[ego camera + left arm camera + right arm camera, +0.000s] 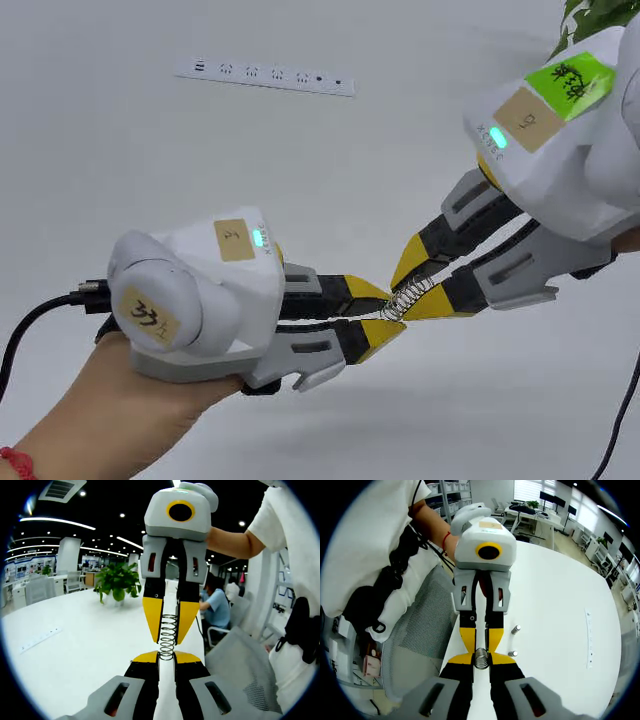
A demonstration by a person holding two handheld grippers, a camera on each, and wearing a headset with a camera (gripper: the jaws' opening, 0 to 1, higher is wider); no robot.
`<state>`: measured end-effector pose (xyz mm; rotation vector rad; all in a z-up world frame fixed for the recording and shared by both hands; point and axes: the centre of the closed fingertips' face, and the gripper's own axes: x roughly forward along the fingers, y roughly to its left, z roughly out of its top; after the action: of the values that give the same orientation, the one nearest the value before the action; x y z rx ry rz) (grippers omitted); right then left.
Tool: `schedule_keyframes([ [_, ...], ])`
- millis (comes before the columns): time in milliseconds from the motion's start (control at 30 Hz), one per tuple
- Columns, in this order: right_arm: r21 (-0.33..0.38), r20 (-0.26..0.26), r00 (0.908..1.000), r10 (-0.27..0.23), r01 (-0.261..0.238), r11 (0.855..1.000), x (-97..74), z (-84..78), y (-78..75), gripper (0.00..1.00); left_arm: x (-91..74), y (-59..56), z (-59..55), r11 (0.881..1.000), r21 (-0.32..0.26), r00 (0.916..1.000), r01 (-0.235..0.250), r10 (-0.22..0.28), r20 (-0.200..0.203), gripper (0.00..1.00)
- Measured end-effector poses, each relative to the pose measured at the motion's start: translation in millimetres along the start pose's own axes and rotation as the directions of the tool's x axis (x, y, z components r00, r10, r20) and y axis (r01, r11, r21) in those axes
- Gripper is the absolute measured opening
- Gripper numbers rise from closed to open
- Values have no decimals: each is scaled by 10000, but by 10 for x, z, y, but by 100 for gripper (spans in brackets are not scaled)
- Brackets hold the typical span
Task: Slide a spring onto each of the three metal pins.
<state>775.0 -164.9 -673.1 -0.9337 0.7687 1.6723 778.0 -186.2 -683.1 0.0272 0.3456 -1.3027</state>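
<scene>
Two grippers tip to tip | right gripper (401, 302) nipped onto spring (411, 297) | left gripper (394, 313) nearly closed at spring's far end, contents unclear | risk: misaligned push buckles spring, flicks free

Silver spring (167, 630); yellow-tipped black left claw (166, 656), right claw (480, 659) (white table (200, 150))

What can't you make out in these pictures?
- Third pin: the right gripper view shows two pins on the table. Whether another sits inside the spring is too small to tell, with jaws around it.
- What the left gripper pinches: in the left gripper view, the spring's end covers it.
- Power strip markings: head view, too small.
</scene>
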Motion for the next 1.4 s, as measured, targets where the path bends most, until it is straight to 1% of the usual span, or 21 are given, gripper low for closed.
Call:
schedule_keyframes([
  [467,364,263,9995,-175,166,9992,-2,-2,7,12,-9,4,-11,9999,-144,10000,17,-17,-7,12],
  [633,487,364,9989,-292,274,9984,-31,-7,0,12,-29,20,-10,9998,-180,10000,-76,76,4,14],
  [767,683,530,9975,-459,422,9968,-88,-17,-19,12,-66,55,-47,9997,-13,9996,-229,229,-173,15],
  [800,728,553,9973,-482,441,9964,-97,-25,-21,12,-77,63,-48,9997,-30,9995,-261,260,-161,16],
  [867,821,570,9968,-567,520,9953,-117,-50,-30,12,-110,78,-42,9995,-90,9995,-306,305,-96,18],
  [967,956,551,9961,-688,633,9934,-139,-90,-43,12,-142,93,-56,9992,-55,9991,-394,393,-144,21],
  [1067,1098,517,9954,-809,748,9911,-142,-118,-49,12,-188,111,-94,9989,47,9987,-465,466,-229,23],
  [1133,1182,469,9950,-880,820,9896,-143,-163,-63,12,-220,127,-114,9987,14,9984,-507,507,-245,25],
  [1233,1343,318,9943,-1021,970,9862,-154,-238,-97,12,-273,153,-134,9981,63,9978,-609,611,-263,30],
  [1300,1473,229,9939,-1078,1033,9837,-169,-303,-127,12,-320,178,-147,9975,195,9974,-684,689,-228,33],
  [1400,1612,36,9931,-1173,1152,9802,-170,-369,-170,12,-388,222,-177,9965,192,9962,-812,818,-292,38],
])
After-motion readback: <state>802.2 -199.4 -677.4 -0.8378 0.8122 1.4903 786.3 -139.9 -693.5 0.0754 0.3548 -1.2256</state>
